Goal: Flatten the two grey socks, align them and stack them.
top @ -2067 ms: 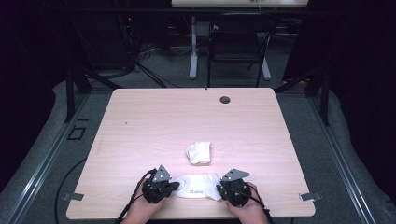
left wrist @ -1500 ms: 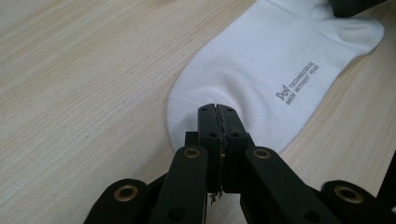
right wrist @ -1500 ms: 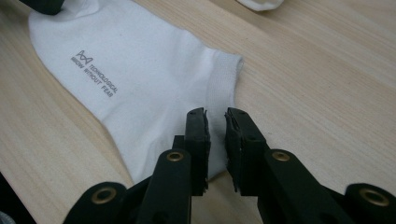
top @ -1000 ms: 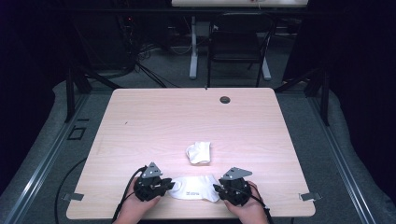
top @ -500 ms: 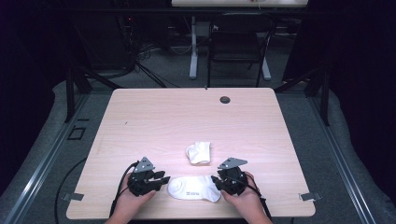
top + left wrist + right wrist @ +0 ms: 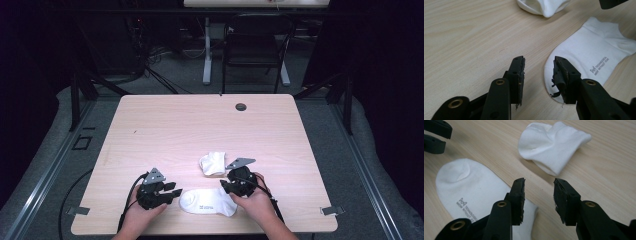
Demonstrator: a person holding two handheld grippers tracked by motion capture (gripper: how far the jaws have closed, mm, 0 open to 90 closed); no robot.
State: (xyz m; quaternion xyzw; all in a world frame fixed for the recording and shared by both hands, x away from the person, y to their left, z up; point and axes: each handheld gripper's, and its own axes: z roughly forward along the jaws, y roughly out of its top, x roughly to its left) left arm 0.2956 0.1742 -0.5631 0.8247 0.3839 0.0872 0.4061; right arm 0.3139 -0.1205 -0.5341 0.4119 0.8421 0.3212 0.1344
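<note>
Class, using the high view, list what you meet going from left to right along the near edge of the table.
left gripper → flat white sock → right gripper

The high view looks forward and down from above the person's side of the table (image 6: 165,125), far enough off to take in the whole top, the floor around it and a chair (image 6: 255,47) beyond the far edge. The flat sock (image 6: 207,202) lies near the table's front edge.

The left gripper view sits low and close at the flat sock's (image 6: 589,62) toe end, looking along its own jaws across it.

The right gripper view sits just as close at the flat sock's (image 6: 471,192) other end, facing the folded sock (image 6: 551,143) beyond it.

All three views share both socks and the wood around them.
</note>
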